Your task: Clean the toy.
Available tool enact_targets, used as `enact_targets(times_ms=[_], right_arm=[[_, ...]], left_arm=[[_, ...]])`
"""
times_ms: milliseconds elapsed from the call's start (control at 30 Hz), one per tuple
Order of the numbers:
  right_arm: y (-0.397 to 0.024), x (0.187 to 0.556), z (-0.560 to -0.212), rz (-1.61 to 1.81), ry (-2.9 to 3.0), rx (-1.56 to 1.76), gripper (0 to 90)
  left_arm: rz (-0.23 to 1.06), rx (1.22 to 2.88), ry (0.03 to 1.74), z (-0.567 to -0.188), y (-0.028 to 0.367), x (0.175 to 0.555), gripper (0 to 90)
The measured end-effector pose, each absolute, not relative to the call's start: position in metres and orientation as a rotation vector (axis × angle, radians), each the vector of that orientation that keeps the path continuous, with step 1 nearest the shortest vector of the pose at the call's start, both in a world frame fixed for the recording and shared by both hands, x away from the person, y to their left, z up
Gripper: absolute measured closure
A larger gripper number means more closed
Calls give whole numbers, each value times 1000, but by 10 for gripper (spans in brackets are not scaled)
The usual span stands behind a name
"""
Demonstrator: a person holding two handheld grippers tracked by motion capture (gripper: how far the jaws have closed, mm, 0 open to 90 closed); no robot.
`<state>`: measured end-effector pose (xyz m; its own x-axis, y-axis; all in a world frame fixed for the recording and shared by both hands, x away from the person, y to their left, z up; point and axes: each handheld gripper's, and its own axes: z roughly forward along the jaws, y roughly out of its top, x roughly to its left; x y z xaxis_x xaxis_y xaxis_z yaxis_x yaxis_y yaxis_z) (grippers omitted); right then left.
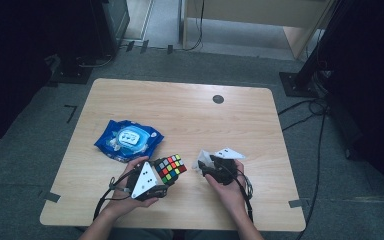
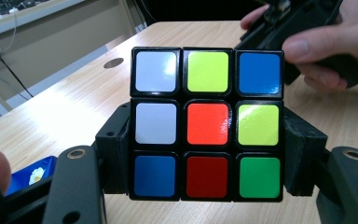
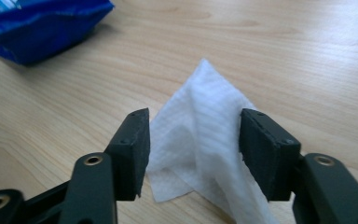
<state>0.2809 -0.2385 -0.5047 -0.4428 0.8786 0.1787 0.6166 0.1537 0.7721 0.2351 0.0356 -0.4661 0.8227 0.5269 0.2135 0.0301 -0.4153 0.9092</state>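
Note:
A Rubik's cube (image 1: 170, 169) (image 2: 207, 123) with mixed colours is held just above the wooden table (image 1: 180, 110), near its front. My left gripper (image 1: 168, 173) (image 2: 207, 156) is shut on it, one black pad against each side. To its right a crumpled white wipe (image 1: 203, 157) (image 3: 200, 121) lies on the table. My right gripper (image 1: 206, 167) (image 3: 193, 149) is low over the wipe and straddles it. Its jaws stand apart, the right pad at the wipe's edge and the left pad just beside it.
A blue pack of wipes (image 1: 128, 139) (image 3: 42, 28) lies left of centre, behind the cube. A small dark round cap (image 1: 218, 99) sits near the table's far edge. In the left gripper view the person's other hand (image 2: 317, 51) holds the right gripper beyond the cube.

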Motion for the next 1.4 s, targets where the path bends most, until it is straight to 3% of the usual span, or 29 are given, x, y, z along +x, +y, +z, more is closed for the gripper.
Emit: enact_targets(times_ms=[267,633,1200,1400], right_arm=[[-237,282,-513,1106,2133,1439,607],[-242,279,-513,1073,2096,1424,874],[-227,226,-423,1618,1954,1108,892],[-207,214,-413,1703,1995,976,891]], left_arm=[[543,1920,439,-464,38,236,340],[533,1918,445,-464,39,238,340],[503,1904,449,-463,30,238,340],[480,1905,419,-463,23,234,340]])
